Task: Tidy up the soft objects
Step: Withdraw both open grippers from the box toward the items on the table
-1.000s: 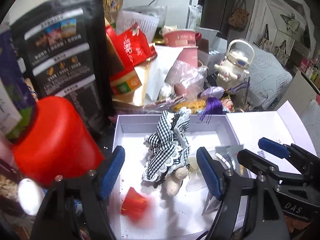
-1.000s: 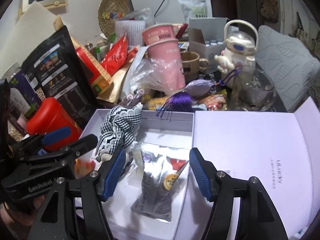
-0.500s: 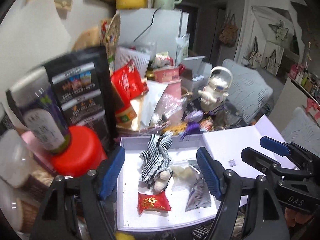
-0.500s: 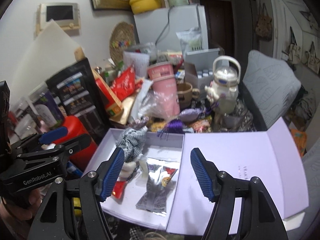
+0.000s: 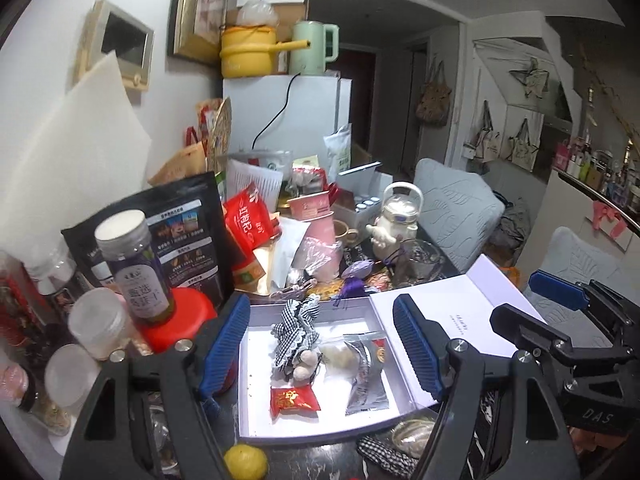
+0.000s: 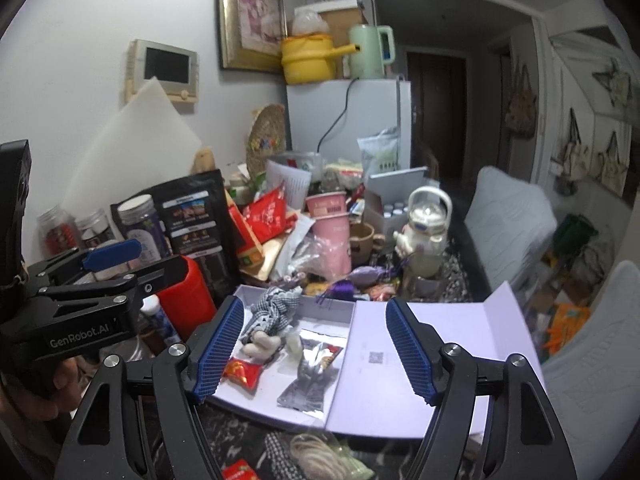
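Both grippers have lifted up and back from the white box [image 5: 256, 420], so more of the room shows now than a second ago. The left gripper [image 5: 320, 350] stands partly open with nothing between its fingers; the right gripper [image 6: 314, 346] is empty too, its jaws opening. Inside the box lie the checked cloth doll [image 5: 296, 330], a red packet [image 5: 294, 399] and a silver pouch [image 5: 366, 380], so I judge this round of placing done. A checked cloth [image 5: 386, 454] and a coil of cord [image 6: 316, 458] lie outside on the dark surface [image 5: 320, 460], just before the box. A red jar [image 6: 186, 298], bottles and bags crowd its left side, leaving little room to reach
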`<state>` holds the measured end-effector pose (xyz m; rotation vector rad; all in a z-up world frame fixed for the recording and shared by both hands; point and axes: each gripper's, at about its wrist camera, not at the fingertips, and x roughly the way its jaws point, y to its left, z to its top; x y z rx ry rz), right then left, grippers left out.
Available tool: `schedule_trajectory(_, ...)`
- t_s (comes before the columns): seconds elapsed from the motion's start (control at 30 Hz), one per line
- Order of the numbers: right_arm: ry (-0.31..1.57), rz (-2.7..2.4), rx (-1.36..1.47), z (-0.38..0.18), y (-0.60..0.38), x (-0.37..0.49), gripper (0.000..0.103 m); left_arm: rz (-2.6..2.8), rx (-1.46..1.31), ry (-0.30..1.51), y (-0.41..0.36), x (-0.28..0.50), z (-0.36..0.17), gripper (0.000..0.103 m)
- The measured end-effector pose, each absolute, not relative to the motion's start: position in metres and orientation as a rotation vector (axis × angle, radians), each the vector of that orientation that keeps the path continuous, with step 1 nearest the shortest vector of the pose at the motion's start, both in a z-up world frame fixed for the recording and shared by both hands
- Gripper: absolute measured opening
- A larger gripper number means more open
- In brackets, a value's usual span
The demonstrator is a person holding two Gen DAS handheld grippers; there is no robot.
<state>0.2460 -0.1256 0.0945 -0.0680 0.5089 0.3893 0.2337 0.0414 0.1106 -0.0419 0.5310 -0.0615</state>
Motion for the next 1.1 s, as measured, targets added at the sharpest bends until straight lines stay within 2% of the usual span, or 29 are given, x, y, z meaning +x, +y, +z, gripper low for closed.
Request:
schedule_trajectory(0.17,0.457,0.384,-0.079,0.108,-0.128,0.211,0.077,-0.078,-0.022,0.498,0.037,0.204,0.121,0.075)
schedule_trajectory(0.23,0.436,0.384,-0.088,0.111,-0.128,0.198,0.078,-0.088,-0.016,0.482,0.036,0.193,0.123,0.083)
schedule_trajectory(0.57,0.395,0.400,-0.089,0.110,-0.129,0.137,0.083,-0.134,0.009,0.467,0.031,0.138,0.122,0.083)
schedule_trajectory(0.7,0.406,0.399,-0.073,0.100,-0.133,0.120,0.084,-0.156,0.017,0.461,0.031,0.119,0.115,0.097)
schedule_trajectory(1.1,0.526,0.384,0.000,0.042,-0.147,0.090,0.084,-0.220,-0.026,0.538,0.035,0.087,0.068,0.097)
